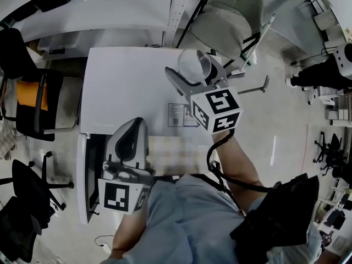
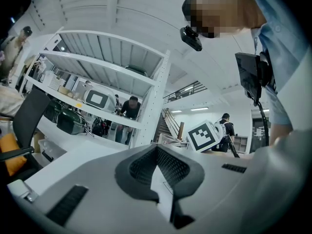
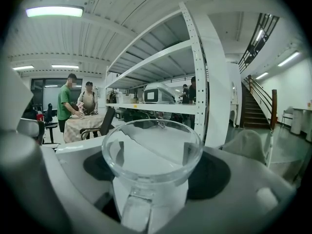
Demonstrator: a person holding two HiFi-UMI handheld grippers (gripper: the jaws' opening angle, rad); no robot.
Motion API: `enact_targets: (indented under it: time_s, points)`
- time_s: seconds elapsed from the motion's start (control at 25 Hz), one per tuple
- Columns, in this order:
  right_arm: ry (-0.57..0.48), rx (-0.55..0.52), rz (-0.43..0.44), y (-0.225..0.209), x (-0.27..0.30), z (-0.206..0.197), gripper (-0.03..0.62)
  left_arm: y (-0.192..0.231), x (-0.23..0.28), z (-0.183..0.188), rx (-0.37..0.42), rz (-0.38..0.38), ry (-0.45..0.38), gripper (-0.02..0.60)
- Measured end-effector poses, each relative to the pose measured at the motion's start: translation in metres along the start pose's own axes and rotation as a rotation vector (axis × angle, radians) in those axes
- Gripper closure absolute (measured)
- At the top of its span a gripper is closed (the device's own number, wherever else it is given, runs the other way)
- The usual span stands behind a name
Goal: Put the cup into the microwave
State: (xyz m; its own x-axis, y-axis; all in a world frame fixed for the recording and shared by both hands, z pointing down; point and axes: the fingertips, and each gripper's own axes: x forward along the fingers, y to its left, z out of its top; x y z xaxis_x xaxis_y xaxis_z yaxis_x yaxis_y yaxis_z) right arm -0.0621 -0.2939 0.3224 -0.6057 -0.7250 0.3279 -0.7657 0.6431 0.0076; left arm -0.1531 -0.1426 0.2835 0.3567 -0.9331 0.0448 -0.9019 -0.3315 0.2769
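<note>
The cup (image 3: 152,152) is clear, glossy glass. The left gripper (image 2: 157,148) is matt grey plastic with black, ribbed pads (image 2: 141,167). The chair cover (image 1: 225,15) looks like matt cloth.

A flat white surface (image 1: 126,81) spreads below the jaws of both grippers. A small printed label (image 1: 177,115) lies flat on it, just behind the jaws of the right gripper (image 1: 193,69) on the person's side. At its near edge is a pale checked cloth (image 1: 176,152), right of the jaws of the left gripper (image 1: 133,124).
</note>
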Motion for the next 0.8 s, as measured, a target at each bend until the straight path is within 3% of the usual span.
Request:
enact_targets:
  time_s: [0.8]
  points:
    - [-0.058,-0.036,0.105,0.062,-0.113,-0.005,0.204,-0.097,-0.069,-0.009,0.040,-0.040,-0.057,0.577]
